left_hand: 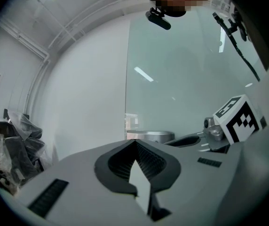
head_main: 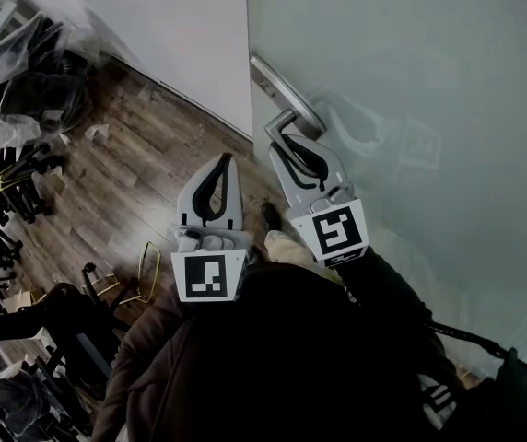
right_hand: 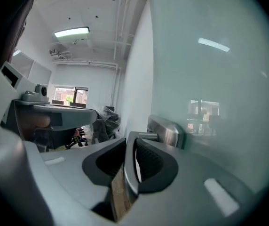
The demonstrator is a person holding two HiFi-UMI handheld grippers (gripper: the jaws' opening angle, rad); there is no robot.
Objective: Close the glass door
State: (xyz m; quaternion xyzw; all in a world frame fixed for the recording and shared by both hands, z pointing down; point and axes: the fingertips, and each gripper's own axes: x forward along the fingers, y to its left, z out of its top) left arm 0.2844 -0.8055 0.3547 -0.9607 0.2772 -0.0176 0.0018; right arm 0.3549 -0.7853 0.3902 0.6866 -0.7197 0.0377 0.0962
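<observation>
Frosted glass filled the right half of my head view: the glass door (head_main: 429,99) stood next to a white wall (head_main: 190,35), with its metal handle (head_main: 285,90) near the door's edge. My right gripper (head_main: 280,139) was pinching the handle's lever, which showed in the right gripper view as a thin metal bar between the ribbed pads (right_hand: 151,161). My left gripper (head_main: 224,164) hung just beside it above the wooden floor (head_main: 134,173), jaws pressed together on nothing.
</observation>
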